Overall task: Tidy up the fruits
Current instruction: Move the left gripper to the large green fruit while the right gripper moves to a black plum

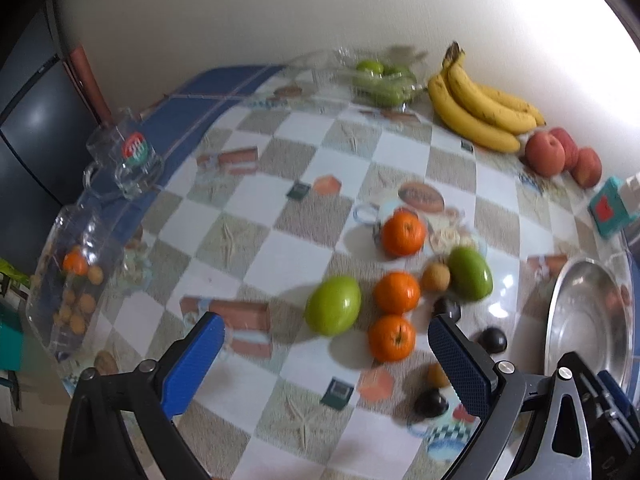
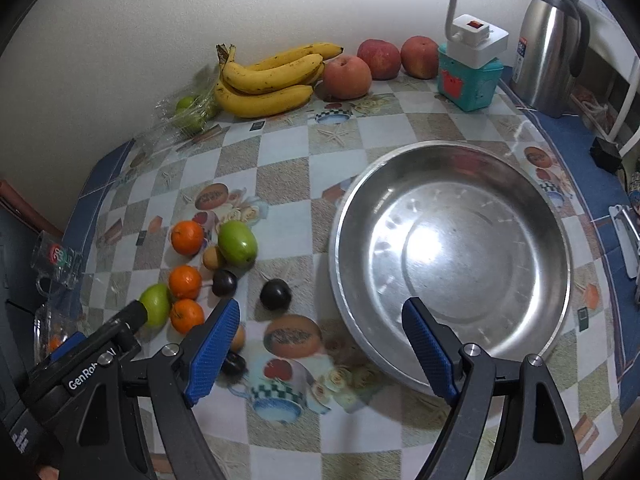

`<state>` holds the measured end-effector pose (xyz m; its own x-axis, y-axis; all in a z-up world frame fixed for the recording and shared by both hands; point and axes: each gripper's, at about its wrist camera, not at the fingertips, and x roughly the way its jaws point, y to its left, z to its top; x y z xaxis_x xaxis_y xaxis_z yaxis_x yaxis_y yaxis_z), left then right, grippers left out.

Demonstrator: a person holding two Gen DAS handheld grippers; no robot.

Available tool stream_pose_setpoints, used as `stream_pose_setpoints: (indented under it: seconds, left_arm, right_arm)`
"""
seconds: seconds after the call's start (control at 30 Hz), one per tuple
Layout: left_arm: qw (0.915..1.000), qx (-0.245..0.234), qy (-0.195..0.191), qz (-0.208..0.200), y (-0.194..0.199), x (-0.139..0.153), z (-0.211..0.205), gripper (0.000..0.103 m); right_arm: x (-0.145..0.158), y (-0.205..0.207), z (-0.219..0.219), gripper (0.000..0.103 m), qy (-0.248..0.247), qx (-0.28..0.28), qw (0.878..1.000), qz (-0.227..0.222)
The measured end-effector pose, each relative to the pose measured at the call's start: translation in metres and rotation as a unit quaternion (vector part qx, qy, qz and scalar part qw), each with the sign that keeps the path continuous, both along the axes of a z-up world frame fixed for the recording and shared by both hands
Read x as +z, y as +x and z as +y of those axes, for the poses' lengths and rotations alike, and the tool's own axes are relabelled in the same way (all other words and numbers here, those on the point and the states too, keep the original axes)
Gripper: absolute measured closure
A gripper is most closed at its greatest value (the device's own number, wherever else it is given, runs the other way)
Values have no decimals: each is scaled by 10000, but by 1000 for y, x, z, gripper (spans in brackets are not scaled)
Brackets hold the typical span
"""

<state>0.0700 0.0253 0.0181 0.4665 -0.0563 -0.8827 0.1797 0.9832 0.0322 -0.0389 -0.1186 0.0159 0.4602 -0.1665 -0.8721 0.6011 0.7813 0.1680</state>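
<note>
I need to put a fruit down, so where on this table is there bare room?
The steel bowl is empty. Bare cloth lies between the bananas and the oranges, and left of the green fruit toward the glass mug. Around the oranges and dark plums it is crowded.

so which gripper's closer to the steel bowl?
Right. The right gripper hangs open with one finger over the near rim of the steel bowl. The left gripper, also open, is over the loose fruit beside it, bowl off to its side.
</note>
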Motion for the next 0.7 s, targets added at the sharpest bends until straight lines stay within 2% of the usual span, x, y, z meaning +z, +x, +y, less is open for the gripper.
stream_pose_setpoints:
  seconds: [0.17, 0.33, 0.7]
  left_arm:
    - [10000, 35, 48, 74, 17, 0, -4, 0]
    - [9996, 90, 7, 264, 31, -3, -4, 0]
    - [9987, 313, -36, 395, 63, -5, 2, 0]
  right_arm:
    - [-3, 14, -5, 19, 131, 9, 9999, 71]
    - [-5, 29, -6, 19, 86, 97, 9998, 144]
    - [-6, 60, -9, 19, 97, 381, 9991, 136]
